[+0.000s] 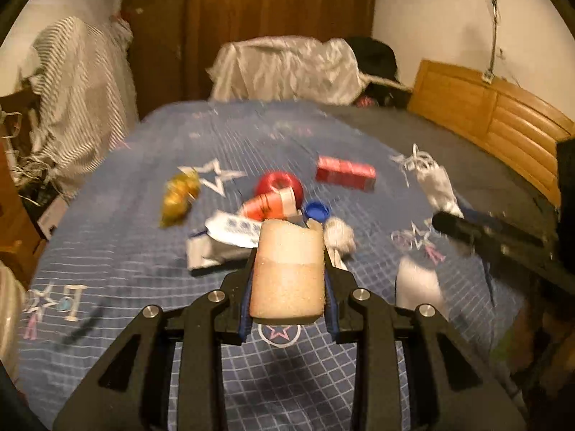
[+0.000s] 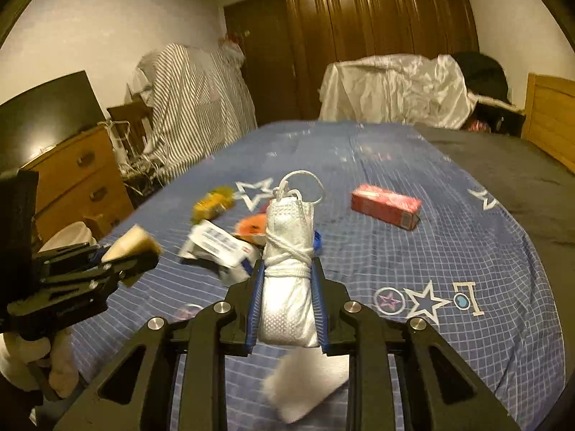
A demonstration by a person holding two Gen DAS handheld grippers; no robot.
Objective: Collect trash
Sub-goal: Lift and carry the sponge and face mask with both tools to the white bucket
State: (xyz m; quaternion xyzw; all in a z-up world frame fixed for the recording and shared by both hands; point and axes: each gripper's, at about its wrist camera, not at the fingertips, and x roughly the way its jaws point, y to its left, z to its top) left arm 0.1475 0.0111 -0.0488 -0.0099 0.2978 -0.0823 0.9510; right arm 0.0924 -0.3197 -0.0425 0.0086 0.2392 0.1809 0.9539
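My left gripper (image 1: 289,269) is shut on a beige sponge block (image 1: 287,273), held above the bed; it also shows in the right wrist view (image 2: 131,246). My right gripper (image 2: 287,287) is shut on a rolled white face mask (image 2: 287,269) tied with its strings; it shows in the left wrist view (image 1: 436,186). On the blue bedspread (image 1: 143,251) lie a red box (image 1: 345,172), a yellow wrapper (image 1: 179,194), a red ring-shaped item (image 1: 276,183), an orange-and-white wrapper (image 1: 269,204), a blue cap (image 1: 317,211), a white barcode packet (image 1: 230,233) and a crumpled tissue (image 1: 337,239).
A white tissue piece (image 2: 305,384) lies on the bed under my right gripper. A wooden headboard (image 1: 485,122) is at the right. A wooden drawer chest (image 2: 79,183) and striped cloth (image 2: 194,107) stand left of the bed. White fabric (image 2: 391,86) is piled beyond the bed's far edge.
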